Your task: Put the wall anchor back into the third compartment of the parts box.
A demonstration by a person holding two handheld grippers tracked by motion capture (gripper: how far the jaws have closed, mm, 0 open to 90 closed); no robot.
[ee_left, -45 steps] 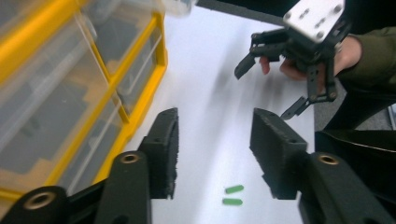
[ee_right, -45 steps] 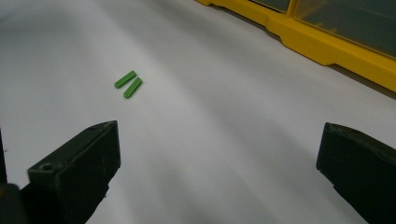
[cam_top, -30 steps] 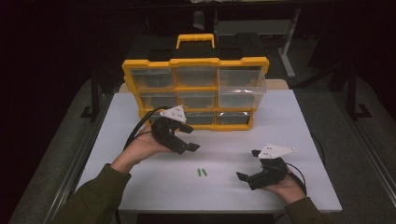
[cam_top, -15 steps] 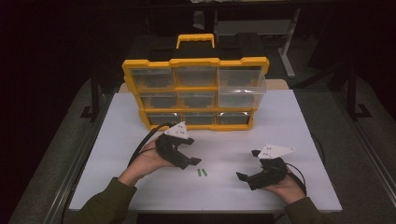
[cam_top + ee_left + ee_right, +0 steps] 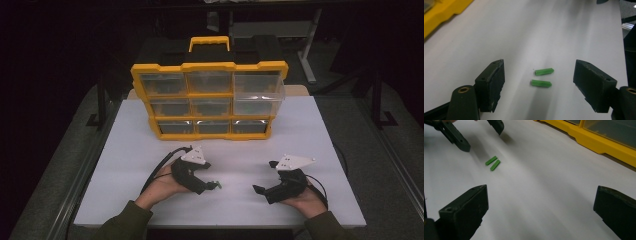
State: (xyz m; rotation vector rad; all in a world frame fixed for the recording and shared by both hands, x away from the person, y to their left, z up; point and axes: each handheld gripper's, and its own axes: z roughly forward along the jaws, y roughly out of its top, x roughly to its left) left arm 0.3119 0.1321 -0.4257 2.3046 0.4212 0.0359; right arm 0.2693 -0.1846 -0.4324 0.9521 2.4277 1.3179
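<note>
Left gripper view: L hand-held gripper (image 5: 539, 82) spread, 2 green plugs (image 5: 541, 83) between, untouched.

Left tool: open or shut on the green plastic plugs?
Open: left tool stands wide, both small green ribbed plastic plugs lying untouched between.

Counts on the white table

Two green ribbed plugs (image 5: 544, 71) (image 5: 541, 83) lie side by side on one white table (image 5: 310, 135). One yellow organiser case (image 5: 209, 100) stands at the far side; its front shows nine clear drawers in three rows of three, and it has one yellow carry handle (image 5: 209, 43) on top. Two hand-held grippers are present, a left gripper (image 5: 212, 184) and a right gripper (image 5: 265, 177), each with two black jaws and one grey three-cornered plate. Two hands hold them.
</note>
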